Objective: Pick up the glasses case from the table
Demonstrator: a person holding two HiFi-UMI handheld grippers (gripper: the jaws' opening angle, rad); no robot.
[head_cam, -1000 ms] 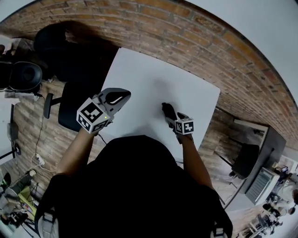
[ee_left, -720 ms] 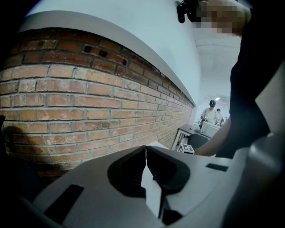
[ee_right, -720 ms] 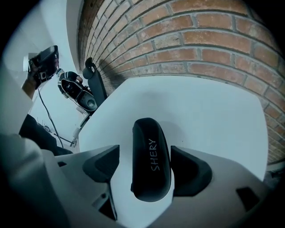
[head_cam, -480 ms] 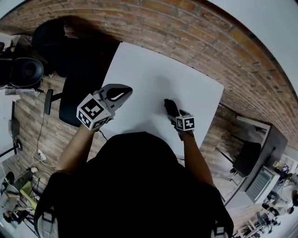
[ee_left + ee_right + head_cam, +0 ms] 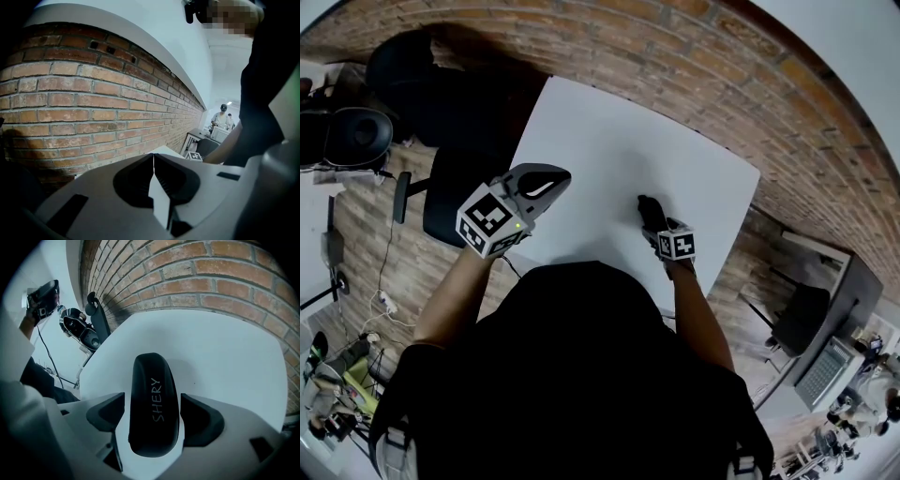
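right claw [image 5: 153, 416] just opening, glasses case [image 5: 154, 380] between

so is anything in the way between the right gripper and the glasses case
Nothing visible. The glasses case lies on the white table, already between the jaws of the right gripper, which have just been opening. A narrow gap shows on each side, so the pads aren't pressing yet.
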